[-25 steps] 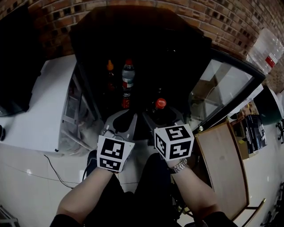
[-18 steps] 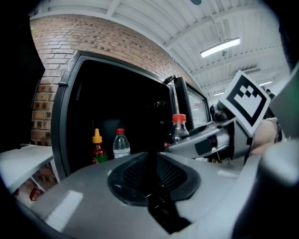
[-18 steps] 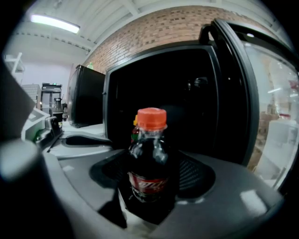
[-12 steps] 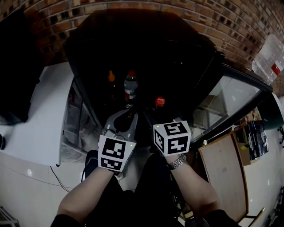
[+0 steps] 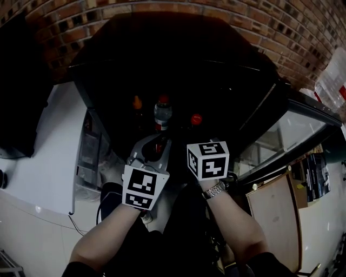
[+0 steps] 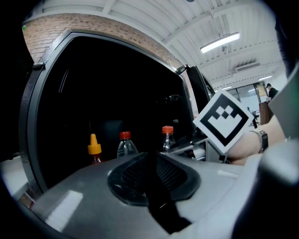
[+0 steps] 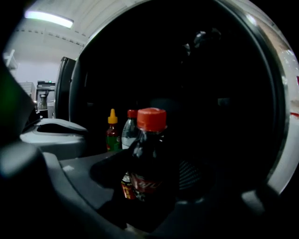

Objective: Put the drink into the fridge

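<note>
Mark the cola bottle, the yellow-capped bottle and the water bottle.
cola bottle (image 7: 145, 184), right gripper view, on its red label.
yellow-capped bottle (image 6: 94, 148), left gripper view, on the yellow cap.
water bottle (image 5: 161, 114), head view, on the clear body below its red cap.

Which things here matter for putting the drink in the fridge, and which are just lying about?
Job: cola bottle, right gripper holding it, open fridge.
Lying about: yellow-capped sauce bottle, clear water bottle, shut left gripper, brick wall.
</note>
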The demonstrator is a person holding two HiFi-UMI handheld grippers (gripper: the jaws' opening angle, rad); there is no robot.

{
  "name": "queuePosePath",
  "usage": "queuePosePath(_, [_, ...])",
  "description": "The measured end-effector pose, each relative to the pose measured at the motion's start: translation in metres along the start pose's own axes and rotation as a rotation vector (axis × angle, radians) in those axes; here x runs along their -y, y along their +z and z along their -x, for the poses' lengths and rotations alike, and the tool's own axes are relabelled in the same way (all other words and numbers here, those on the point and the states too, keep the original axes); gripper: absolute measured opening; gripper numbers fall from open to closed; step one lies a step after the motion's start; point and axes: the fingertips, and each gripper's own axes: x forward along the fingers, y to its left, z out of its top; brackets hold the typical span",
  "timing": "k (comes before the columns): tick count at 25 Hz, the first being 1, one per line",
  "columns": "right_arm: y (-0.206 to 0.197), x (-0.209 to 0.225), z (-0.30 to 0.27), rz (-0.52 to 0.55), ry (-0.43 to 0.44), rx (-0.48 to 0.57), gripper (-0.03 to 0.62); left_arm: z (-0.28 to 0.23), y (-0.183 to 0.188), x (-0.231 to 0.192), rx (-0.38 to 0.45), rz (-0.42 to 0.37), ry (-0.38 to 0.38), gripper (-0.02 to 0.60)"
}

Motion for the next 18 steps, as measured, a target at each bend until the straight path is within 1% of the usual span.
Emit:
queuePosePath(9, [-0.002,0.021,-0.039,-0.013,-0.026,-0.025,0.304,-0.014,-0.005,-0.017,-0.020,-0.007,0.007,0.032])
queuePosePath(18, [0.004,0.026,-0.058,-0.018,-0.019,-0.031,0.304,-0.025,-0.005,-0.025,-0.022,-0.008,-0.002,0.032])
